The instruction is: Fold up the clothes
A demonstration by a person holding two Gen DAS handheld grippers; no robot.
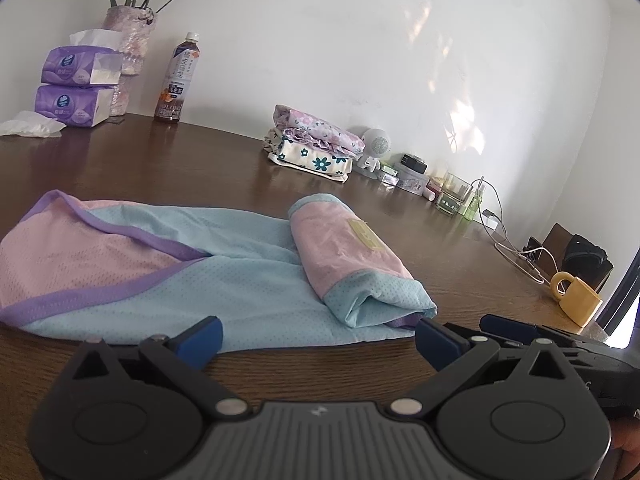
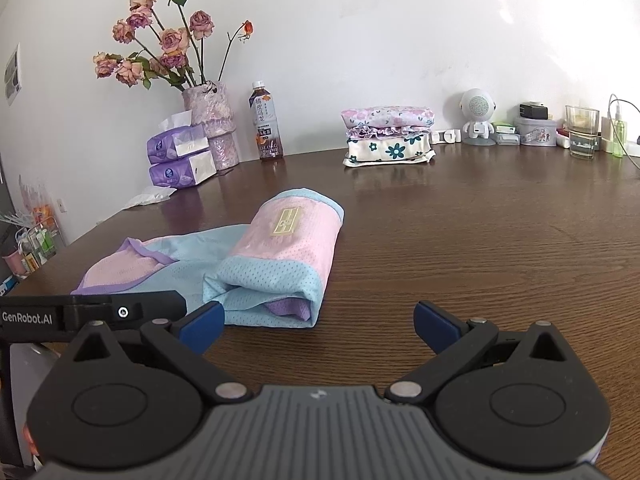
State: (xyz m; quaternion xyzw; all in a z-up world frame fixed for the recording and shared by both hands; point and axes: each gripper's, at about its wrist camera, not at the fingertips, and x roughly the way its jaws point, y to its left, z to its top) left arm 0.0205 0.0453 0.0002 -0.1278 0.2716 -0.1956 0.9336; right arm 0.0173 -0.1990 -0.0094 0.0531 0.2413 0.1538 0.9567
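Note:
A pink and light-blue mesh garment [image 1: 168,276] with purple trim lies on the dark wooden table [image 1: 200,168]. Its right end is folded over into a thick roll [image 1: 352,264] with a yellow label on top. The same roll [image 2: 280,260] shows in the right wrist view, with the flat part [image 2: 132,268] stretching left. My left gripper [image 1: 318,340] is open just in front of the garment's near edge, holding nothing. My right gripper [image 2: 318,326] is open on the near side of the roll, its left fingertip [image 2: 202,326] close to the cloth. The left gripper's body [image 2: 92,312] shows at the left.
A stack of folded floral clothes [image 2: 388,140] sits by the back wall. A vase of dried roses [image 2: 212,128], tissue packs [image 2: 180,160] and a tea bottle [image 2: 266,124] stand at the back left. A small white robot figure [image 2: 478,116], tins, a glass [image 2: 582,132], cables and a yellow mug [image 1: 576,294] line the right.

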